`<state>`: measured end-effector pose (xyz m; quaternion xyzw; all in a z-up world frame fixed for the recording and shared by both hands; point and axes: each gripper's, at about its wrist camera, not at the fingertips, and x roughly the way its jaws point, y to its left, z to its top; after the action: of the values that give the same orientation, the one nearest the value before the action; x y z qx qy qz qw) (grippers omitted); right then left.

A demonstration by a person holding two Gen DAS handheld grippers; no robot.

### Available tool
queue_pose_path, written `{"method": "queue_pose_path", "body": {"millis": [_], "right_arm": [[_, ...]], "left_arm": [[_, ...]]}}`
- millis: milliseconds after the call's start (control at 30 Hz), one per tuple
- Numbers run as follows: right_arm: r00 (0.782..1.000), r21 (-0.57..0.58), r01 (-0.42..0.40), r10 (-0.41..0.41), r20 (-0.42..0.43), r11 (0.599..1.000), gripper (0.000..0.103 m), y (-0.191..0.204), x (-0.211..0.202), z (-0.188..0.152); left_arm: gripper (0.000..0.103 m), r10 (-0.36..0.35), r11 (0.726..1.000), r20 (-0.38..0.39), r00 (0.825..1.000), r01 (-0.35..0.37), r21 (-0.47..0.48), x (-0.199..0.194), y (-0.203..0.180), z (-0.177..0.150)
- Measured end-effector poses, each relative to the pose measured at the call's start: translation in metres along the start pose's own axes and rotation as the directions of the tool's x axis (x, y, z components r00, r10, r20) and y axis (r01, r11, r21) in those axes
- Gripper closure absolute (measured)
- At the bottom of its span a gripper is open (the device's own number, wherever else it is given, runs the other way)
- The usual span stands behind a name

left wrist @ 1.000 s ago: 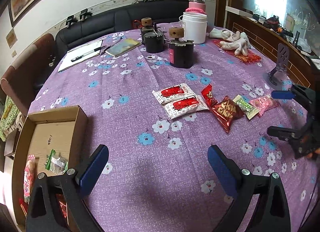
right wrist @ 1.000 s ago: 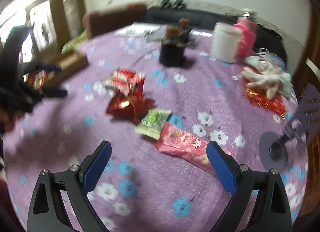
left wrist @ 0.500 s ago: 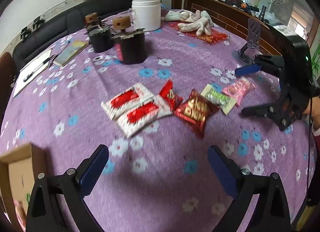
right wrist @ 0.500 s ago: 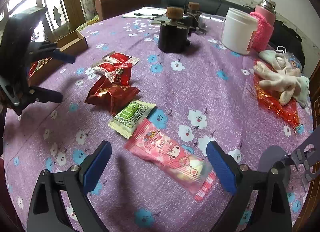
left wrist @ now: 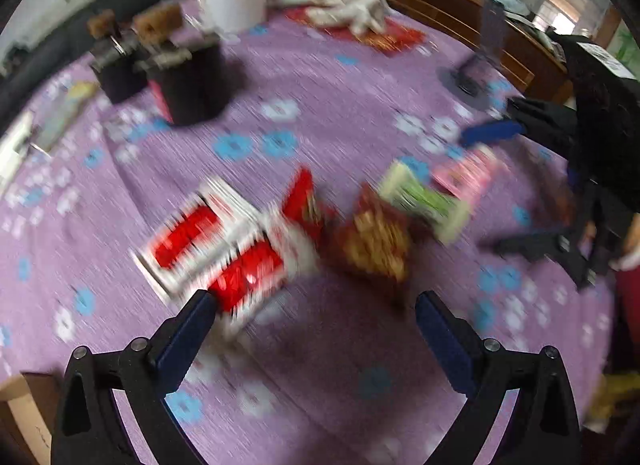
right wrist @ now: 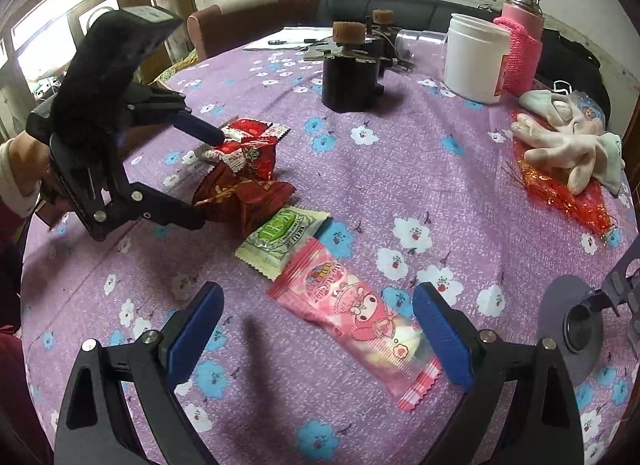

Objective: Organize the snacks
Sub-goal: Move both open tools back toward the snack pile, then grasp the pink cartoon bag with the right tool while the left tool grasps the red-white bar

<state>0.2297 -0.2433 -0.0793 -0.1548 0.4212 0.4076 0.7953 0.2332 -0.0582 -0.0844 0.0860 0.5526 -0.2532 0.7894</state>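
Several snack packets lie in a row on the purple flowered cloth. From the right wrist view I see a pink packet, a green packet, a dark red bag, a small red packet and red-and-white packets. My right gripper is open, its jaws either side of the pink packet. My left gripper is open around the dark red bag's end. The left wrist view is blurred: the left gripper hangs open just short of the red-and-white packets and dark red bag.
A black grinder, a white jar and a pink flask stand at the back. Pale gloves lie on red foil at the right. A phone stand sits near right. A cardboard box corner shows at lower left.
The left gripper has swung away from the box and come in low toward the red packets. The right gripper has moved closer over the pink packet. Both stay open.
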Motion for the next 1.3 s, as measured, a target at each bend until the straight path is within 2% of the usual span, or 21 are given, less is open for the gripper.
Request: {"method": "queue_pose_path", "body": {"millis": [67,100,167,233,333,567,633,700,800,933,967,1033,1067,1100,1200,1300], "right_arm": [[1.000,-0.001,0.000,0.000,0.009,1.000,0.008,0.002,-0.003,-0.001],[1.000,-0.002,0.001,-0.001,0.014,1.000,0.008,0.003,-0.005,-0.001],[1.000,-0.002,0.003,-0.003,0.025,1.000,0.008,0.005,-0.009,-0.002],[0.999,0.000,0.005,-0.005,0.033,1.000,0.008,0.006,-0.011,-0.002],[1.000,0.012,0.015,-0.015,0.024,1.000,0.008,0.005,-0.008,-0.002],[1.000,0.020,0.007,-0.007,0.016,1.000,0.008,0.006,-0.006,-0.003],[1.000,0.022,0.006,-0.006,0.022,1.000,0.008,0.005,-0.008,-0.003],[1.000,0.023,0.007,-0.007,0.026,1.000,0.008,0.005,-0.011,-0.004],[1.000,0.025,0.010,-0.011,0.027,1.000,0.008,0.004,-0.013,-0.006],[1.000,0.033,0.013,-0.014,0.021,0.999,0.008,0.002,-0.011,-0.007],[1.000,0.036,0.012,-0.013,0.022,0.999,0.008,0.002,-0.011,-0.007],[0.999,0.034,0.016,-0.017,0.032,0.999,0.010,0.003,-0.011,-0.006],[0.999,0.029,0.019,-0.020,0.036,0.999,0.015,0.004,-0.012,-0.006],[0.999,0.027,0.023,-0.024,0.033,0.999,0.022,0.004,-0.011,-0.005],[0.999,0.023,0.042,-0.043,0.008,0.999,0.025,0.003,-0.007,-0.004],[0.999,0.026,0.041,-0.041,-0.001,0.999,0.025,0.001,-0.004,-0.005]], "left_arm": [[0.003,-0.056,0.998,-0.015,0.998,0.057,0.038,-0.006,-0.007,-0.007],[0.003,-0.046,0.997,-0.014,0.999,0.047,0.064,-0.009,-0.012,-0.010],[0.003,0.030,0.996,0.001,1.000,-0.030,0.079,-0.010,-0.014,-0.011],[0.003,0.090,0.995,0.029,0.996,-0.091,0.034,-0.009,-0.005,-0.003],[0.002,0.122,0.992,0.046,0.991,-0.122,0.001,-0.006,0.006,0.006],[0.003,0.087,0.987,-0.057,0.995,-0.078,0.138,0.016,-0.006,0.016],[0.003,0.002,0.988,-0.087,0.996,0.011,0.155,0.012,-0.014,0.013],[0.003,-0.033,0.984,-0.098,0.995,0.050,0.172,0.009,-0.021,0.010],[0.003,0.029,0.979,-0.075,0.997,-0.014,0.201,0.008,-0.025,0.013],[0.003,0.051,0.984,-0.049,0.998,-0.042,0.173,0.016,-0.019,0.026],[0.005,0.042,0.984,-0.044,0.998,-0.034,0.175,0.016,-0.018,0.027],[0.018,0.030,0.982,-0.052,0.998,-0.020,0.186,0.021,-0.019,0.030],[0.021,0.045,0.979,-0.041,0.998,-0.036,0.199,0.021,-0.021,0.031],[0.030,0.054,0.977,-0.035,0.998,-0.045,0.207,0.020,-0.022,0.031],[0.044,0.039,0.979,-0.038,0.999,-0.031,0.201,0.017,-0.019,0.030],[0.049,0.051,0.975,-0.042,0.998,-0.041,0.219,0.014,-0.021,0.025]]}}
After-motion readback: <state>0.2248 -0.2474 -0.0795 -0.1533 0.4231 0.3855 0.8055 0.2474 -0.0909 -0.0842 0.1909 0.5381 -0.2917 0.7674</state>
